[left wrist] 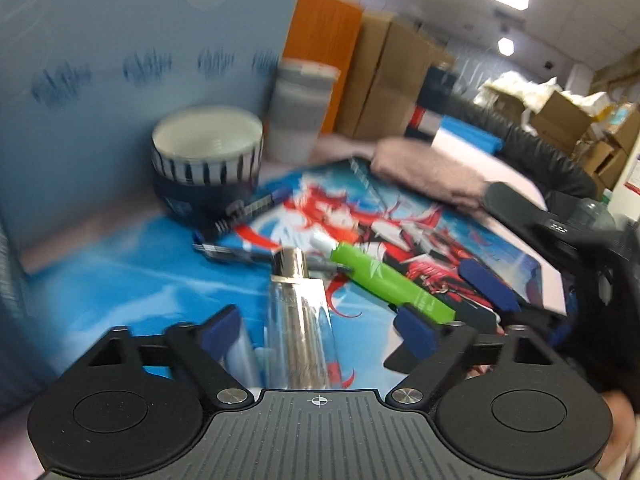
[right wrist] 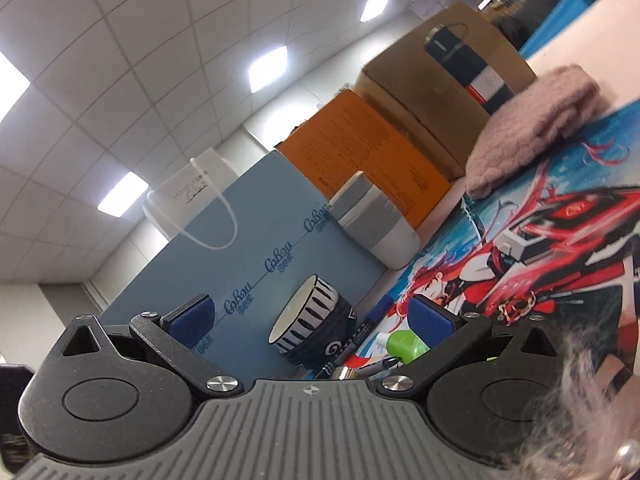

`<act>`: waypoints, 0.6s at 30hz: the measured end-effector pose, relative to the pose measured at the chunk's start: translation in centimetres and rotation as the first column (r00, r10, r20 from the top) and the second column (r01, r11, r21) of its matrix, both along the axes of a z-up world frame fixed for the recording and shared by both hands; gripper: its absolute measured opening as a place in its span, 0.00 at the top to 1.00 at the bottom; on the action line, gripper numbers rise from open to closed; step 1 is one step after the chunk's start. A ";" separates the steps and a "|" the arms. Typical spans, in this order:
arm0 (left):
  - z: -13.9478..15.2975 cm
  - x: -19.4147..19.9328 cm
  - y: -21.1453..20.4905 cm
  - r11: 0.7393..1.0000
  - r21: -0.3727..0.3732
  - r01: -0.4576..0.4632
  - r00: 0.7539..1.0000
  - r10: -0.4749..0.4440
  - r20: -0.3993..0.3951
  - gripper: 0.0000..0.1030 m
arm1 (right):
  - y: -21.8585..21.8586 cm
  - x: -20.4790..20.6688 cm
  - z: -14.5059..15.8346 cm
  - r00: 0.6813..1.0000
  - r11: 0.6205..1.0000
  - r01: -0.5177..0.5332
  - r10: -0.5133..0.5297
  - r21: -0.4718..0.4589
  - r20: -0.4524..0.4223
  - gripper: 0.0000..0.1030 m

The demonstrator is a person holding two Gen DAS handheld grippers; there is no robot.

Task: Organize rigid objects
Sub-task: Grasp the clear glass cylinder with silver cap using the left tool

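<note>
Here, on a desk w/ an anime-print mat [left wrist: 400, 216], the left gripper [left wrist: 320, 328] hangs over a clear, gold-capped cosmetic bottle [left wrist: 298, 320] lying flat at lower centre of the left wrist view. Its blue pads stand either side of the bottle w/ gaps visible; jaws partly open, nothing held yet.

L to R in that view: a striped ceramic bowl [left wrist: 208, 160] at mid-left in front of a light-blue paper bag [left wrist: 140, 60]; a grey-banded white canister [left wrist: 300, 112] behind it; dark pens [left wrist: 248, 210] strewn below the bowl; the bottle; a lime-green tube [left wrist: 392, 284] just right of the bottle's cap; a folded pink knit [left wrist: 432, 172] at upper right. The right gripper [left wrist: 492, 292] enters from the right edge, pads apart, beside the tube.

Right wrist view: the right gripper [right wrist: 316, 316] is tilted, jaws wide, empty; bowl [right wrist: 308, 320] at centre, tube's end [right wrist: 404, 344] by the right pad.

Judgement: the bottle looks rigid, prob. glass or hard acrylic, so moderately heavy, smooth and slippery, and it may roll. Best hold appears to be across the barrel mid-length, below the cap, pads square to the sides; gripping the polished cap risks slip. The tube looks light and stiff, maybe slightly squeezable; take it mid-body. The bowl is fragile, so grip by the rim w/ care.
</note>
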State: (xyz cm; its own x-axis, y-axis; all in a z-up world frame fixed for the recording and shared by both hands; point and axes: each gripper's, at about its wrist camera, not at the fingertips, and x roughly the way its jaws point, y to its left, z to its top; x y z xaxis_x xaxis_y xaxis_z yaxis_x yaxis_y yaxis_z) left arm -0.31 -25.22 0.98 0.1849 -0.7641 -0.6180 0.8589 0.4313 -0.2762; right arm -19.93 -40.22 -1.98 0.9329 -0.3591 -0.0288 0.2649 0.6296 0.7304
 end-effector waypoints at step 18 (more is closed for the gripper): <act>-2.1 1.1 -5.3 0.980 0.199 -0.003 0.997 -0.012 0.075 0.61 | -0.8 -0.2 -0.8 0.999 0.995 -0.033 0.033 0.096 0.002 0.00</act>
State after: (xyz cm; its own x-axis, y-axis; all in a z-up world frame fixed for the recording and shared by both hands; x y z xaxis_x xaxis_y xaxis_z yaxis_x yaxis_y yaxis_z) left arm 0.82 -30.56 -1.15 0.2334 -0.6282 -0.7422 0.8761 0.4671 -0.1198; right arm -20.12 -40.99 -2.76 0.9443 -0.3233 -0.0617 0.2450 0.5652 0.7878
